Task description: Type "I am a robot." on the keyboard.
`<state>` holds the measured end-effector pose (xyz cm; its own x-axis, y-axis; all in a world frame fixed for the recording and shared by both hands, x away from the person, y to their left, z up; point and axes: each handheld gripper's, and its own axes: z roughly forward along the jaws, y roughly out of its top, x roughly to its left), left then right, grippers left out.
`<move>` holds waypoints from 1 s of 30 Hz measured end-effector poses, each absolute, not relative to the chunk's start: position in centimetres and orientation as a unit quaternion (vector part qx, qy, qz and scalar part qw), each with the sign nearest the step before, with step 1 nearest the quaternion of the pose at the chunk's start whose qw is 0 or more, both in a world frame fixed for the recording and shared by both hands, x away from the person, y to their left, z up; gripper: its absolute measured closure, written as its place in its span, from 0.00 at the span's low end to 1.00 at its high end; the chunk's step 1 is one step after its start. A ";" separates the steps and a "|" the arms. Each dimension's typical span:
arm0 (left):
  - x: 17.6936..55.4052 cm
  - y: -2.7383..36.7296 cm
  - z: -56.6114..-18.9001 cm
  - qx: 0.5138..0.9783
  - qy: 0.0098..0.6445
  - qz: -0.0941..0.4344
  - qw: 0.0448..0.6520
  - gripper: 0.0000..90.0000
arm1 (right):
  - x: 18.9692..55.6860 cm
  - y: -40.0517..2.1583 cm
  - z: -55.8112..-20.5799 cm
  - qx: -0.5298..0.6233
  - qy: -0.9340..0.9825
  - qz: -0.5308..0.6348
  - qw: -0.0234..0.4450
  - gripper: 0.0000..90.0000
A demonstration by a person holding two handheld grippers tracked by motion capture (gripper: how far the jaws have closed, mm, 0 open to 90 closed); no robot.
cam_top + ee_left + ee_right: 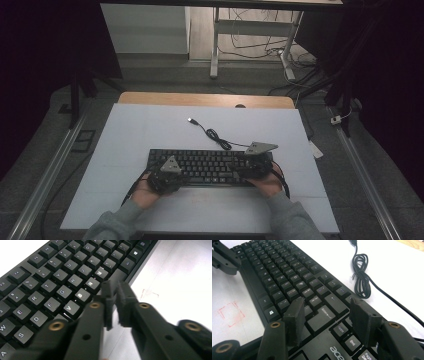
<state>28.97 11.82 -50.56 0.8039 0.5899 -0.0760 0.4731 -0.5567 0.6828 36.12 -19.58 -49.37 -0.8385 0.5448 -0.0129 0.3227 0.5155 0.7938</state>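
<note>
The left gripper (pixel 113 291), jaws together on nothing, hovers over the space bar (pixel 117 275) at the keyboard (pixel 207 166)'s 7 o'clock corner; it seems ready to press a key. The right gripper (pixel 329 315), jaws apart, hangs over the Enter key (pixel 322 318) at 4 o'clock. The keyboard lies near the table's (pixel 125 135) front edge, forearms reaching in from 6 o'clock.

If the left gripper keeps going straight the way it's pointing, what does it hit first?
Most likely the keyboard. The left gripper, jaws shut with nothing between them, aims at the space bar just beyond its tips, near the front edge by the M key. Depth is hard to judge, so it might touch already.
</note>
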 end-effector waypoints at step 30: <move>29.6 11.8 -51.8 0.879 0.319 0.088 0.342 0.99 | 36.1 -19.5 -49.4 0.250 0.863 0.420 0.132 0.52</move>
<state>29.63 11.76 -51.79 0.7807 0.6217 -0.0630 0.5007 -0.5622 0.6582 36.14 -19.54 -49.42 -0.8402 0.5420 -0.0177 0.3208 0.5230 0.7897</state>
